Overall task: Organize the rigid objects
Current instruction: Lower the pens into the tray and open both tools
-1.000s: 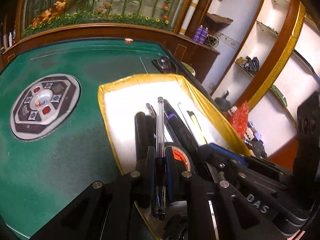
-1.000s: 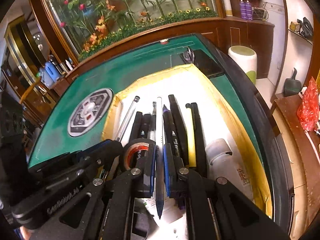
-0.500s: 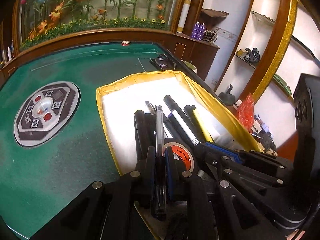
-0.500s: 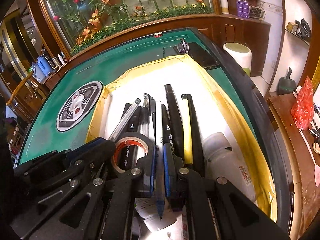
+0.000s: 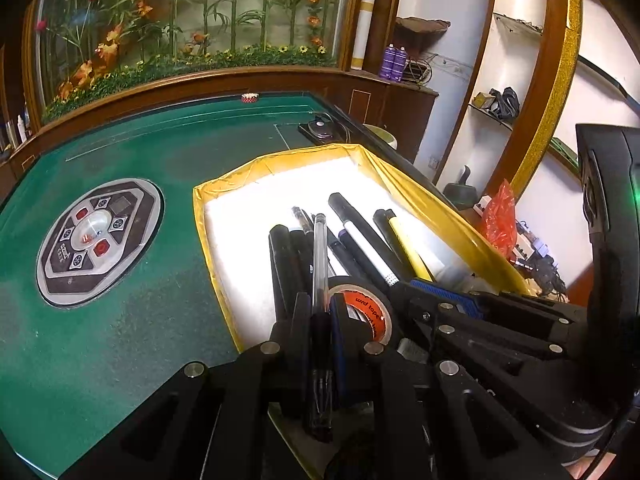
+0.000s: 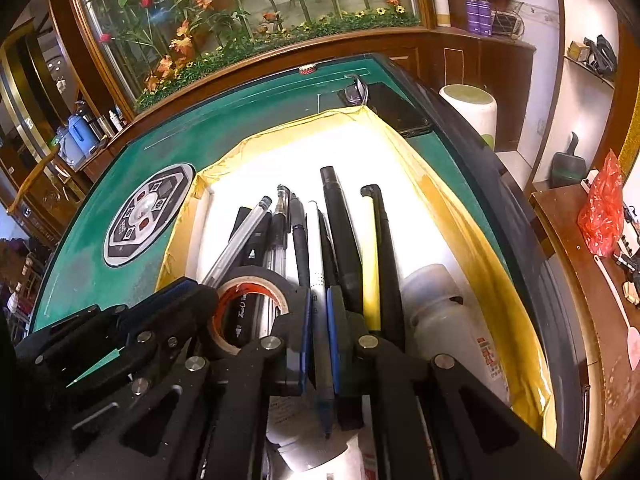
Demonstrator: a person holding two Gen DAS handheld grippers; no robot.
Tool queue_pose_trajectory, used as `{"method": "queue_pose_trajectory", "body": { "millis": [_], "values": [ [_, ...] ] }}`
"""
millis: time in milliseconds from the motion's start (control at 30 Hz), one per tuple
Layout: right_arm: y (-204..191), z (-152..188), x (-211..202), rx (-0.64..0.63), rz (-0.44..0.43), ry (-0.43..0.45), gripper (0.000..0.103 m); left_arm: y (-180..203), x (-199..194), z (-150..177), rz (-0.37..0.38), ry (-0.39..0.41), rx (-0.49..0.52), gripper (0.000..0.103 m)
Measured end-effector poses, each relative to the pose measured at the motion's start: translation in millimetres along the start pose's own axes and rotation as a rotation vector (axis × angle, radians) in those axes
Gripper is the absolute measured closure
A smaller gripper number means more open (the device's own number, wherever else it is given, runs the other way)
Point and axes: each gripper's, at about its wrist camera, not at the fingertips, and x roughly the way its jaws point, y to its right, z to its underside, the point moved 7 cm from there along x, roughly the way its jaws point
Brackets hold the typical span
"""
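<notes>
A yellow-rimmed white tray [image 5: 280,156] [image 6: 472,232] lies on the green table and holds several pens, a black tape roll [image 5: 362,304] [image 6: 244,300] and a white bottle [image 6: 448,320]. My left gripper [image 5: 320,308] is shut on a clear ballpoint pen [image 5: 319,256], held over the tray's near left part. My right gripper [image 6: 318,304] is shut on a white pen [image 6: 316,248], in line with the row of pens. The left gripper shows at lower left in the right wrist view [image 6: 160,320].
A round grey control panel [image 5: 96,236] [image 6: 148,208] sits in the green table left of the tray. A black device [image 6: 396,112] lies beyond the tray's far corner. The table's right edge runs close beside the tray. A white stool [image 6: 468,108] stands past it.
Both grippers have drawn back and risen a little over the tray with their pens still held. More of the pen row and tape roll shows now.
</notes>
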Motion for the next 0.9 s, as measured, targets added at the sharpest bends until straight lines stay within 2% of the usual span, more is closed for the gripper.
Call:
{"method": "queue_pose_trajectory", "body": {
  "millis": [900],
  "values": [
    [6.3,2.5,-1.3,0.017,-0.006,0.000,0.095,5.2,-1.3,0.2,-0.007,0.016,0.019,0.091]
  ]
}}
